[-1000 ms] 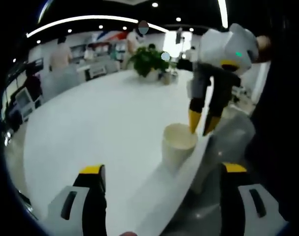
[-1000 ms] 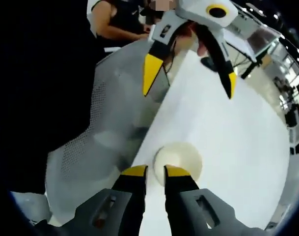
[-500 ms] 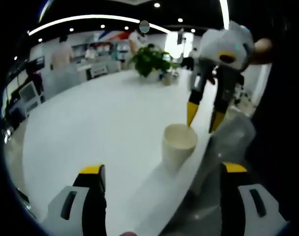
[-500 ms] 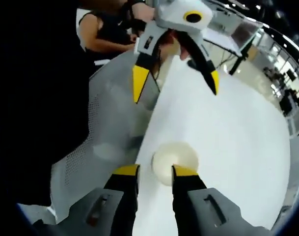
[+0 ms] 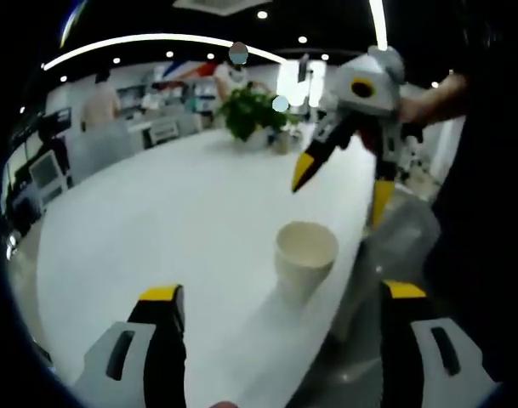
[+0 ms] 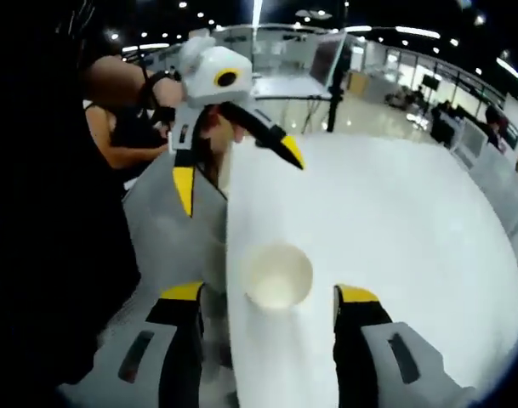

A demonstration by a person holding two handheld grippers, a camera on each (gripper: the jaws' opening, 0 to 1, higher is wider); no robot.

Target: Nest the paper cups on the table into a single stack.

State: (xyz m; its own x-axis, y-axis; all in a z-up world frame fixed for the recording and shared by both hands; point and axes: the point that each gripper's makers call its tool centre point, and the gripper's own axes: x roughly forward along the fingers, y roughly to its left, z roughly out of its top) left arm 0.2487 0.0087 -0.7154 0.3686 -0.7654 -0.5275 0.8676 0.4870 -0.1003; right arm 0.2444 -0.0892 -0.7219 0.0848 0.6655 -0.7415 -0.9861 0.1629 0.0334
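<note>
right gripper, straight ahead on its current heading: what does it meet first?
Probably the paper cup, open end up between the open right gripper's jaws at the white table's edge. Depth is uncertain.

The left gripper view looks low across the white surface point(image 5: 173, 221) toward a potted plant point(image 5: 252, 112) at its far end, with the paper cup point(image 5: 304, 258) standing near, just ahead of its own fingers point(image 5: 163, 296). The right gripper view looks steeply down on the cup point(image 6: 278, 274), seeing into its mouth, from close above the surface's edge point(image 6: 233, 340). Both views share the cup and the surface around it, and each catches the opposite gripper beyond the cup: the right gripper point(image 5: 339, 191) and the left gripper point(image 6: 237, 170).
</note>
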